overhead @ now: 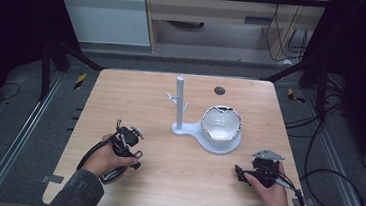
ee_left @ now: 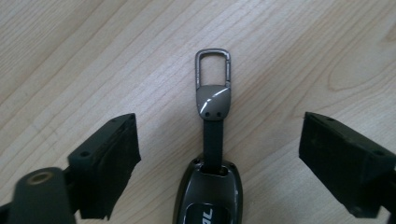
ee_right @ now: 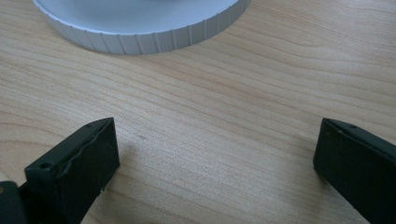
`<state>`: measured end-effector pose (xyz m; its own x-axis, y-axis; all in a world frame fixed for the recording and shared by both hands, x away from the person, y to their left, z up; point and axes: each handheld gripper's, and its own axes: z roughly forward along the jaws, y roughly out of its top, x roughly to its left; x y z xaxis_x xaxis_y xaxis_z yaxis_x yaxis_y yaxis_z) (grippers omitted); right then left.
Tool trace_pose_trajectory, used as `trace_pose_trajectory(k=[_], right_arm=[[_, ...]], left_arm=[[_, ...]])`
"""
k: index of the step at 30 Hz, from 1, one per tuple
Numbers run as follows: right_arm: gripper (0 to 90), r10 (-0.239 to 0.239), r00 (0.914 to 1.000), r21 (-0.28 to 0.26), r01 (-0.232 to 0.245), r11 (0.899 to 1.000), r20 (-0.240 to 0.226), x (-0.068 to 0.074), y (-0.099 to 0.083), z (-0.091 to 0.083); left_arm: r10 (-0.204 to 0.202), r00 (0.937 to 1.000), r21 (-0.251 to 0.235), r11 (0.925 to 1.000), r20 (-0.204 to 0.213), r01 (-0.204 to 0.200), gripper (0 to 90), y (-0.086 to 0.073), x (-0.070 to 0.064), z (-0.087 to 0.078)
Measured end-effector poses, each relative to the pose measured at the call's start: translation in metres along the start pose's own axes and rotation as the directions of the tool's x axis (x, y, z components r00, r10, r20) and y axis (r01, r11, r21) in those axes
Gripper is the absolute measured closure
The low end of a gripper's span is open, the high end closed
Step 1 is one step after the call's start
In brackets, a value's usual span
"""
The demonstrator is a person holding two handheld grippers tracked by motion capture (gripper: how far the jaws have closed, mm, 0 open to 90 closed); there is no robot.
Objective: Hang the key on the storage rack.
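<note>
The wooden table (overhead: 135, 104) carries a grey stand (overhead: 203, 130) with a branched upright post and a round base holding a white bowl (overhead: 222, 124). Left of the stand, the left gripper (ee_left: 219, 154) has its jaws wide apart, with a dark key fob (ee_left: 210, 186) and its carabiner clip lying flat between them, untouched. Below-right of the stand, the right gripper (ee_right: 215, 163) has its jaws apart over bare wood.

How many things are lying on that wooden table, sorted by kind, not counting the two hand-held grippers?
Key fob with strap and clip: 1
Grey stand with a peg post and round tray: 1
Shiny heart-shaped bowl on the stand's tray: 1
Total: 3
</note>
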<state>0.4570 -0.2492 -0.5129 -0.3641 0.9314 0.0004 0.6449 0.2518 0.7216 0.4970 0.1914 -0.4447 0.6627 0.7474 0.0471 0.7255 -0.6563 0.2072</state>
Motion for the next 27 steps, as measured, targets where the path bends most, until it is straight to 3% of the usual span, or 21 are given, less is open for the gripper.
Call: trace_pose_trajectory(k=[4,10,14,27], right_arm=[[0.5,-0.004,1.0,-0.002,0.004,1.0,0.002,0.0,0.0,0.0],[0.5,-0.003,1.0,-0.002,0.003,1.0,-0.002,0.001,0.0,0.0],[0.5,-0.003,1.0,-0.001,0.003,1.0,-0.002,0.001,0.0,0.0],[0.5,-0.007,1.0,-0.002,0.007,1.0,-0.002,0.001,-0.001,0.0]], left_arm=[[-0.005,1.0,0.022,0.9997,0.002,0.005,24.5,-0.001,0.002,0.002],[0.023,0.9997,0.054,0.9983,0.011,-0.024,43.2,0.0,0.0,0.011],[0.019,0.9998,0.065,0.9977,-0.011,-0.018,45.4,0.001,0.002,0.015],[0.017,0.9998,0.065,0.9978,0.008,-0.017,60.4,-0.001,0.006,0.015]])
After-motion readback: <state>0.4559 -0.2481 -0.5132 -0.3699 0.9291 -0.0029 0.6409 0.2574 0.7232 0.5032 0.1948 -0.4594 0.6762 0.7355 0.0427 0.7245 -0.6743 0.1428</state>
